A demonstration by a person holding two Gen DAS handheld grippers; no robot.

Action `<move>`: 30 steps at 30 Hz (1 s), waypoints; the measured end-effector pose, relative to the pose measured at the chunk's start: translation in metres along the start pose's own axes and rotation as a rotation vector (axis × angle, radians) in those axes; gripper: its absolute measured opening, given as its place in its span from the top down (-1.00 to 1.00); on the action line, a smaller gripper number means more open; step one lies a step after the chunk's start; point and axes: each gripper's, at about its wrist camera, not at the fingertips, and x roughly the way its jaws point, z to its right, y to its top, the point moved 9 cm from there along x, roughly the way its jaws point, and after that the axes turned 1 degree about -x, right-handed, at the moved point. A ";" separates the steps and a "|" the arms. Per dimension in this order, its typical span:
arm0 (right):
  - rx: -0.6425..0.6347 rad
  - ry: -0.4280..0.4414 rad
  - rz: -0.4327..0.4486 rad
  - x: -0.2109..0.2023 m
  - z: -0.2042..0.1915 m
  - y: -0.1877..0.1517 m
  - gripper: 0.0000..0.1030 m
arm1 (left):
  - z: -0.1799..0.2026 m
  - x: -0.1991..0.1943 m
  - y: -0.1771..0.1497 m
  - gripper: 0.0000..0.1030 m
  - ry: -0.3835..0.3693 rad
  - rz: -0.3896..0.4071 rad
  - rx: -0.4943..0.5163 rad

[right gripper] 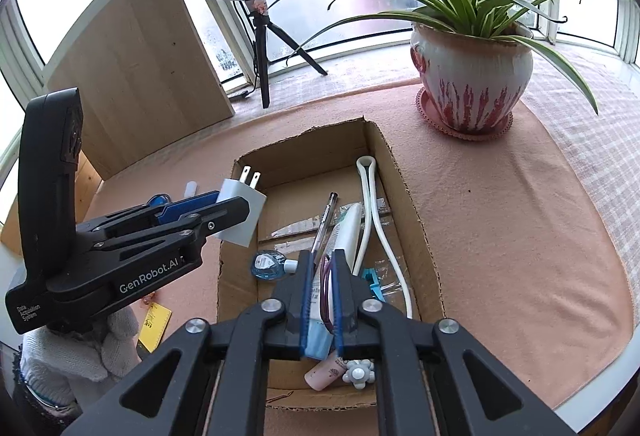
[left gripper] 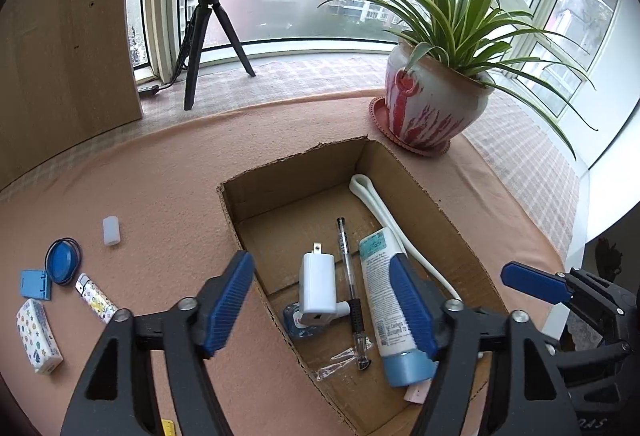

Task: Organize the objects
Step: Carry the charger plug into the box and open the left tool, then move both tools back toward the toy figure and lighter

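Observation:
An open cardboard box [left gripper: 436, 204] [right gripper: 404, 188] sits on the pink tablecloth. Inside lie a white and blue tube [left gripper: 384, 300], a pen [left gripper: 348, 268], a white looped cable [left gripper: 384, 212] and a small blue bottle [right gripper: 266, 265]. My left gripper [left gripper: 324, 308] is open over the box's left side, with a white charger plug [left gripper: 318, 286] [right gripper: 240, 212] between its fingers; whether the plug rests in the box or hangs free is unclear. My right gripper [right gripper: 322, 300] is shut on a thin dark purple loop [right gripper: 326, 292] above the box's near end.
Left of the box lie a small white cylinder [left gripper: 111, 231], a blue round lid [left gripper: 62, 262], a blue square case [left gripper: 36, 284], a patterned lighter [left gripper: 96, 302] and a patterned tissue pack [left gripper: 38, 336]. A potted plant [left gripper: 436, 100] and a ring-light tripod [left gripper: 208, 36] stand behind.

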 end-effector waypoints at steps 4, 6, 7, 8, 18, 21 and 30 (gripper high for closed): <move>-0.019 -0.029 0.034 -0.005 -0.001 -0.001 -0.47 | -0.006 -0.003 0.002 -0.61 0.017 0.012 -0.002; -0.033 -0.043 0.037 -0.006 -0.003 -0.001 -0.47 | -0.010 -0.005 0.002 -0.61 0.019 0.013 -0.011; -0.033 -0.047 0.038 -0.006 -0.003 -0.001 -0.47 | -0.011 -0.005 0.002 -0.61 0.017 0.012 -0.014; -0.031 -0.047 0.039 -0.006 -0.003 -0.001 -0.47 | -0.013 -0.006 0.002 -0.61 0.019 0.013 -0.016; -0.015 -0.034 0.038 -0.004 -0.011 0.000 -0.47 | -0.040 -0.020 -0.009 -0.61 0.047 0.010 -0.046; -0.021 -0.021 0.030 0.000 -0.020 -0.001 -0.47 | -0.055 -0.027 -0.016 -0.61 0.063 0.007 -0.064; -0.067 0.010 0.024 0.009 -0.052 -0.003 -0.47 | -0.117 -0.051 -0.039 -0.61 0.104 0.001 -0.157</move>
